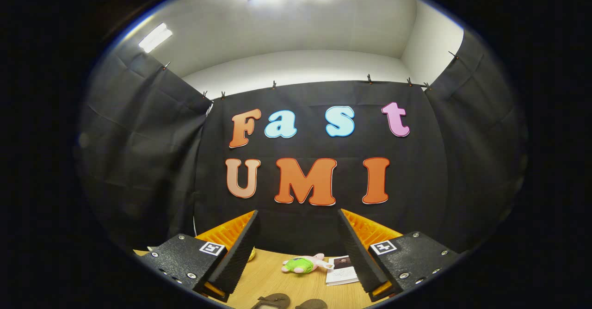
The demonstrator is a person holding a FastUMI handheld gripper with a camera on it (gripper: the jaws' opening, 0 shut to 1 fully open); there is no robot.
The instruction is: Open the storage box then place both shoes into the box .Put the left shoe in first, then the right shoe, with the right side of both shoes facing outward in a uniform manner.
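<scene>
Hovering high with its jaws spread wide and empty, the gripper [298, 249] looks over the table [263, 272], two dark shoes [273, 300] lying near beneath them, nothing boxed yet, so seemingly every step remains.

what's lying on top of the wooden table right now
On the light wooden table, between the open gripper's fingers: a green-and-pink plush toy, a white printed card, and two dark brown shapes nearest the fingers. The fingers hide the rest.

Bright ceiling glare, dim cloth, fisheye bending
</scene>
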